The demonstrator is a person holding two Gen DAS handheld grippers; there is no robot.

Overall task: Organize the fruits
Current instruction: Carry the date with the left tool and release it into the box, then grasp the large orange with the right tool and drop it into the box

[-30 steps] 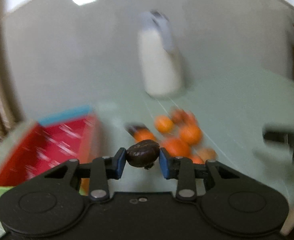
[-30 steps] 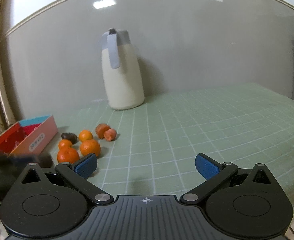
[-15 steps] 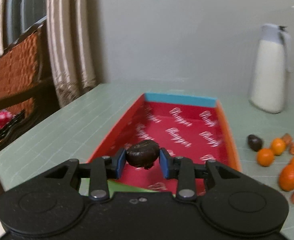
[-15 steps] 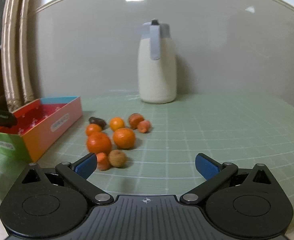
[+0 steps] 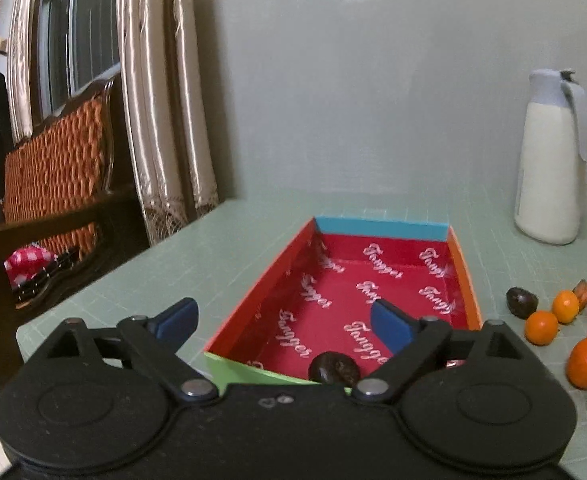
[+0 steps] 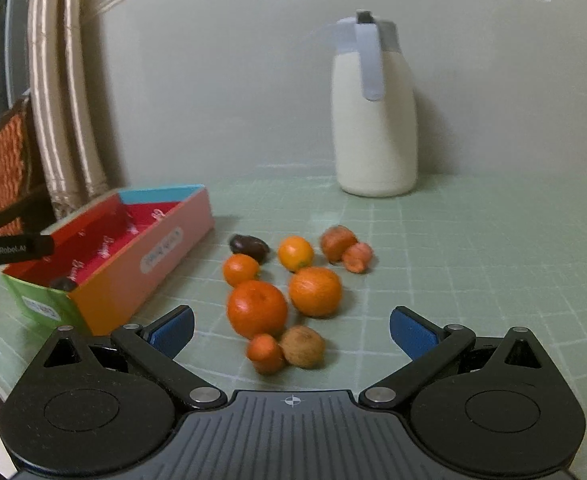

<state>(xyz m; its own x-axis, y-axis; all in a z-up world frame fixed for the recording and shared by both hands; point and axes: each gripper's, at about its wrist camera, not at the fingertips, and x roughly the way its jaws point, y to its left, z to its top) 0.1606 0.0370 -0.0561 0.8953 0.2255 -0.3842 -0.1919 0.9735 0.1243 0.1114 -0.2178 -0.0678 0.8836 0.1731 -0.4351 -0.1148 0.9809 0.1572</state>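
My left gripper [image 5: 283, 322] is open over the near end of a red-lined box [image 5: 377, 292]. A dark brown fruit [image 5: 333, 367] lies on the box floor just below the jaws; it also shows in the right wrist view [image 6: 63, 283]. My right gripper [image 6: 291, 330] is open and empty above a cluster of loose fruits on the green table: several oranges [image 6: 257, 309], a brown round fruit [image 6: 302, 346], small orange-red pieces [image 6: 265, 353] and another dark fruit [image 6: 249, 246]. The box [image 6: 133, 256] stands left of the cluster.
A white jug with a grey lid [image 6: 373, 120] stands by the wall behind the fruits. A wooden chair with orange wicker back [image 5: 53, 184] and curtains [image 5: 161, 120] are beyond the table's left edge. The left gripper's arm [image 6: 9, 250] reaches in over the box.
My left gripper has opened and let go of the dark fruit, which now lies in the box. My right gripper has come closer to the fruit cluster.
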